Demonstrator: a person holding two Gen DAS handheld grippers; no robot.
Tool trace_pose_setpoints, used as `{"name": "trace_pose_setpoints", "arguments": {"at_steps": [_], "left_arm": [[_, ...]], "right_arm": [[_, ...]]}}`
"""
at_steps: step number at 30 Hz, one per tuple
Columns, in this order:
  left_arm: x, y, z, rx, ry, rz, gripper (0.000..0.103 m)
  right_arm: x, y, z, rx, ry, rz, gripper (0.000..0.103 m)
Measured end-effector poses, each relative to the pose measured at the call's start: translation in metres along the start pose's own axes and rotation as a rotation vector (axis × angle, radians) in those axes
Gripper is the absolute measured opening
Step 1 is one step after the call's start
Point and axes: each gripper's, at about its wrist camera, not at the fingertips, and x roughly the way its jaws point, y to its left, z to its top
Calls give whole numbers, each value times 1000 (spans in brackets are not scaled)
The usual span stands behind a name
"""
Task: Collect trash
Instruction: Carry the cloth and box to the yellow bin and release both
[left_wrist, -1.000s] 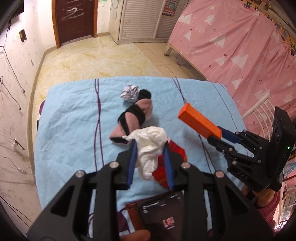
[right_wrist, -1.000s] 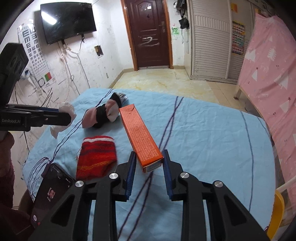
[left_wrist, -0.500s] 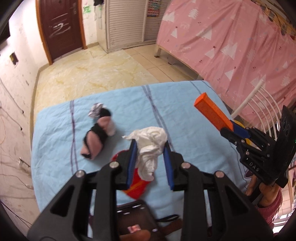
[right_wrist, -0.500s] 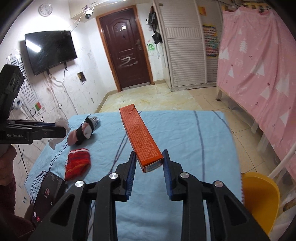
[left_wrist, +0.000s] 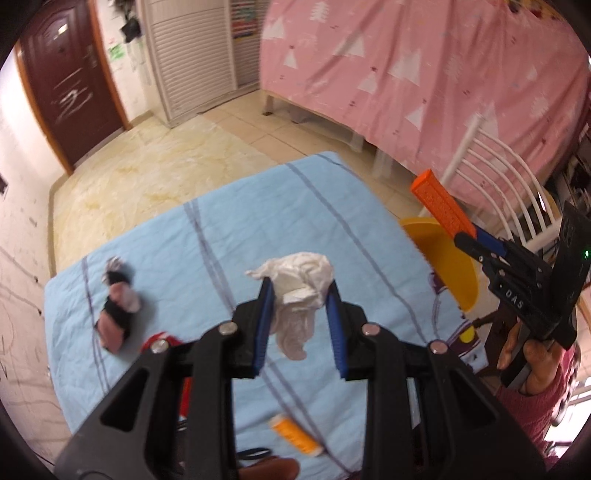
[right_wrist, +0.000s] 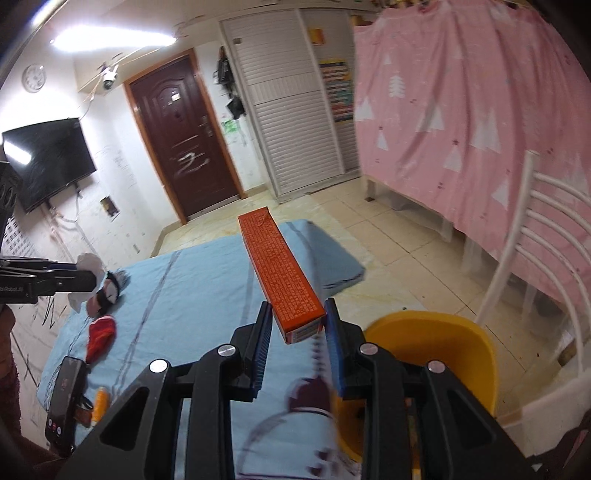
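Left gripper (left_wrist: 300, 295): clamped on a crumpled white tissue (left_wrist: 301, 282), held above the blue sheet (left_wrist: 207, 266).
Right gripper (right_wrist: 297, 325): clamped on an orange box (right_wrist: 279, 273), near the sheet's edge.
Yellow bin (right_wrist: 443, 343): just beside that edge, mouth open below the box.
Floor (right_wrist: 399, 251): open tile between bin and pink curtain (right_wrist: 480, 110).

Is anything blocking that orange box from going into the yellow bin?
Nothing visible. The right gripper holds the orange box in the air, just left of the yellow bin; the bin's mouth is open, with only air between them.
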Motion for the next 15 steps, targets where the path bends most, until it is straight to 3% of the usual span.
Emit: {"name": "trace_pose_setpoints", "arguments": {"at_steps": [9,15], "left_arm": [[20,-76,20,120,23,-28,26],[39,-128,30,201,41,-53,26]], "right_arm": [[-25,-81,-21,121,-28,-71,22],[-27,-108,-37,156,-19,-90,22]]}}
